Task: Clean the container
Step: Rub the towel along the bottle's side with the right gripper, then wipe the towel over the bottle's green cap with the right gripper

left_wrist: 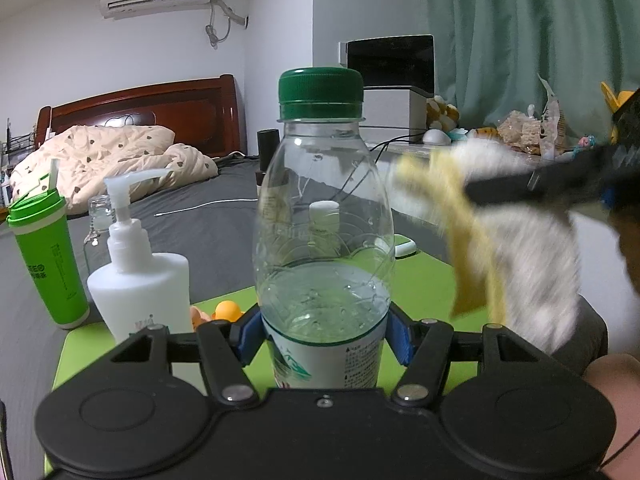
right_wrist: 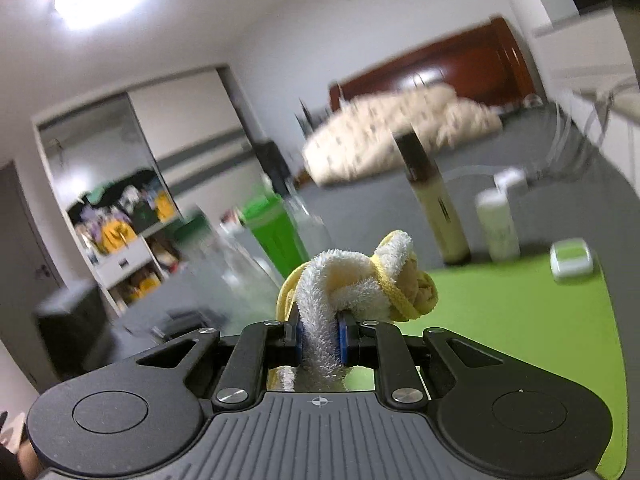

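In the left view, a bottle (left_wrist: 324,216) with a green cap (left_wrist: 321,92) is held upright by the left tongs (left_wrist: 324,334), above the green tabletop (left_wrist: 432,276). A blurred cloth (left_wrist: 520,248) is seen just beside it. In the right view, the cloth (right_wrist: 348,280) is pinched tight by the right tongs (right_wrist: 320,340).

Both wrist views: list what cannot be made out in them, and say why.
- Left wrist view: the cloth is motion-blurred; whether it touches the bottle is unclear.
- Left wrist view: the bottle's base is hidden behind the left gripper.
- Right wrist view: the bottle is only a blurred streak.
- Right wrist view: the cloth's lower end is hidden behind the right gripper.
- Both views: label print is too small to read.
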Motion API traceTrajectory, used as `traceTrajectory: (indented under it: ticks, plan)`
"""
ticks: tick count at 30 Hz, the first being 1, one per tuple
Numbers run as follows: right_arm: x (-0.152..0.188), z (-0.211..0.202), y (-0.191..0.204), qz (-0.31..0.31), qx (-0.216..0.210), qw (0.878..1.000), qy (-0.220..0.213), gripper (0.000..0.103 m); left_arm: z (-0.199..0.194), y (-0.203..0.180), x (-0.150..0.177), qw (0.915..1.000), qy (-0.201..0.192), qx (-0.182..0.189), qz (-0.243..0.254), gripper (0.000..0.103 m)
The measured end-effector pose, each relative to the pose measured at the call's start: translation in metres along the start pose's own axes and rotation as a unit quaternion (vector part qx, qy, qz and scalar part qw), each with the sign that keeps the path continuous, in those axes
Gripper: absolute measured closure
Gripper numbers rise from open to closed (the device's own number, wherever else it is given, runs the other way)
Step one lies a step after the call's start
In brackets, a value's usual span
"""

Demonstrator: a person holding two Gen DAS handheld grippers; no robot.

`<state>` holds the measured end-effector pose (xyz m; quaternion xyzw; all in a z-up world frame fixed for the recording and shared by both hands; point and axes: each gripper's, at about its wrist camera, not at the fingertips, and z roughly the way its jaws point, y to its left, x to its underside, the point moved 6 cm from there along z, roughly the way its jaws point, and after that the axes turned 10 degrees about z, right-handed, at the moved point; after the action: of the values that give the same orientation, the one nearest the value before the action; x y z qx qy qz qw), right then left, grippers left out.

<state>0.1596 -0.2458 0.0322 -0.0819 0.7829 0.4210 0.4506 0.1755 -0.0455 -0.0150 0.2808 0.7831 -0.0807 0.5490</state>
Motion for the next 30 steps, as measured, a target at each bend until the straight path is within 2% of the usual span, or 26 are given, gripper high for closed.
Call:
traceTrajectory:
  ticks: [4, 9, 20, 24, 30]
  plan:
    - [-0.012, -0.012, 0.025, -0.018, -0.022, 0.999, -0.025, 0.087, 0.001, -0.001, 0.000, 1.0000, 0.003, -0.005, -0.003, 0.043]
    - [-0.016, -0.009, 0.057, -0.047, -0.049, 0.997, -0.034, 0.087, 0.001, -0.001, 0.000, 0.9999, 0.006, -0.008, -0.004, 0.043]
    - [-0.025, 0.025, 0.108, -0.132, -0.040, 0.990, -0.040, 0.087, -0.001, -0.003, 0.000, 0.9999, 0.008, -0.013, -0.003, 0.043]
    - [-0.016, 0.051, 0.114, -0.163, -0.021, 0.986, -0.023, 0.087, -0.001, -0.001, 0.000, 0.9998, 0.007, -0.014, -0.010, 0.043]
    - [-0.008, 0.068, 0.127, -0.203, -0.003, 0.979, -0.024, 0.087, -0.004, -0.005, 0.000, 0.9998, 0.006, -0.017, 0.001, 0.043]
